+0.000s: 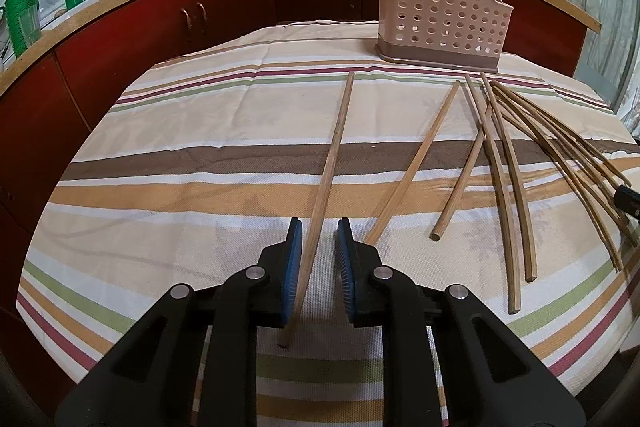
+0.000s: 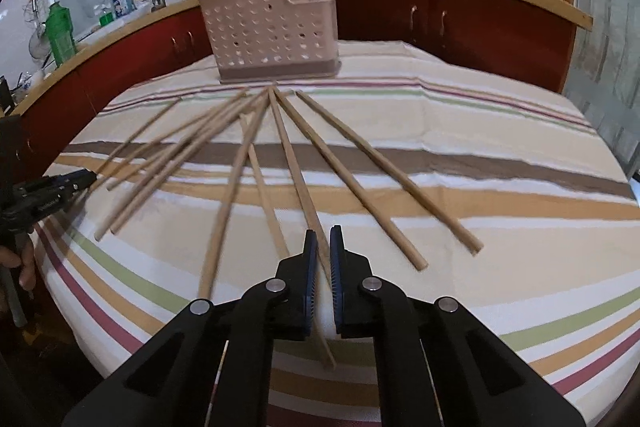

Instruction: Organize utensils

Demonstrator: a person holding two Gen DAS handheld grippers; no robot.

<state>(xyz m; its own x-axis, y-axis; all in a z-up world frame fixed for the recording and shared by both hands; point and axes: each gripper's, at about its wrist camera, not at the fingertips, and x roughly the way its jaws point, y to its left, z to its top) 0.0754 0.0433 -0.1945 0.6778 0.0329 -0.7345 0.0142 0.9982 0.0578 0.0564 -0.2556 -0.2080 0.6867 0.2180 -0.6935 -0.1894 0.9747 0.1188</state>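
Observation:
Several wooden chopsticks lie spread on the striped tablecloth (image 1: 200, 155). One long chopstick (image 1: 332, 155) runs between the jaws of my left gripper (image 1: 320, 223). It rests against the left blue pad, with a clear gap to the right pad, so the gripper is open. My right gripper (image 2: 323, 231) is shut on another chopstick (image 2: 292, 163), whose near end sticks out below the pads. A pink perforated utensil holder (image 1: 440, 15) (image 2: 272, 27) stands upright at the far side of the table, beyond the chopstick tips.
A loose fan of chopsticks (image 2: 192, 147) lies left of my right gripper, and two more (image 2: 360, 179) lie to its right. The left gripper (image 2: 76, 179) shows at the left edge of the right wrist view. Red cabinets (image 1: 160, 15) and a cluttered counter ring the table.

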